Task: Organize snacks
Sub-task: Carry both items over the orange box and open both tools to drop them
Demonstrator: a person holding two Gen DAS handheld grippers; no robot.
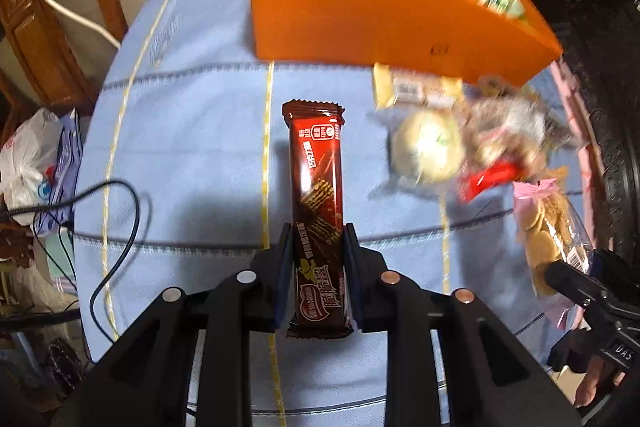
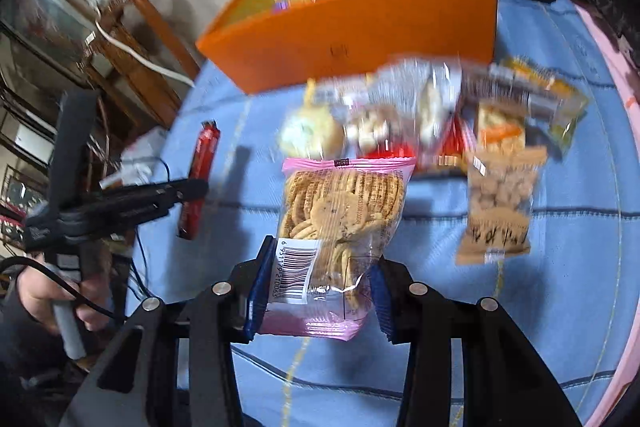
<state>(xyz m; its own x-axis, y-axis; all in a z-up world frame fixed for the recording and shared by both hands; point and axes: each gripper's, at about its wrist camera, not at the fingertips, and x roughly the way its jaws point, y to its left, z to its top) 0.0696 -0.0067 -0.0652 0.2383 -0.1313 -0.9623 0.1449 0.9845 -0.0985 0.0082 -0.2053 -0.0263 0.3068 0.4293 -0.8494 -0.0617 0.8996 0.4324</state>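
The left claw (image 1: 318, 239) is clamped on a brown wafer bar (image 1: 317, 187), its blue pads pressed to the bar's long edges; the bar juts forward past the fingertips, held clear above the surface (image 1: 192, 115), which wears a blue cloth with yellow and dark stripes. The right claw (image 2: 318, 267) grips a pink-edged bag of biscuits (image 2: 340, 211) by its lower end, barcode toward the left pad, also lifted off the cloth. An orange box (image 2: 360, 23) stands at the far side of the surface, open on top, with a few small packets visible inside. Just in front of it lies a blurred heap of snacks (image 2: 420, 115): a round pale bun, a red packet, yellow-labelled packs and a clear bag of brown puffs (image 2: 498, 203) nearest on the right. A black cable (image 1: 120, 227) loops over the cloth's left edge.
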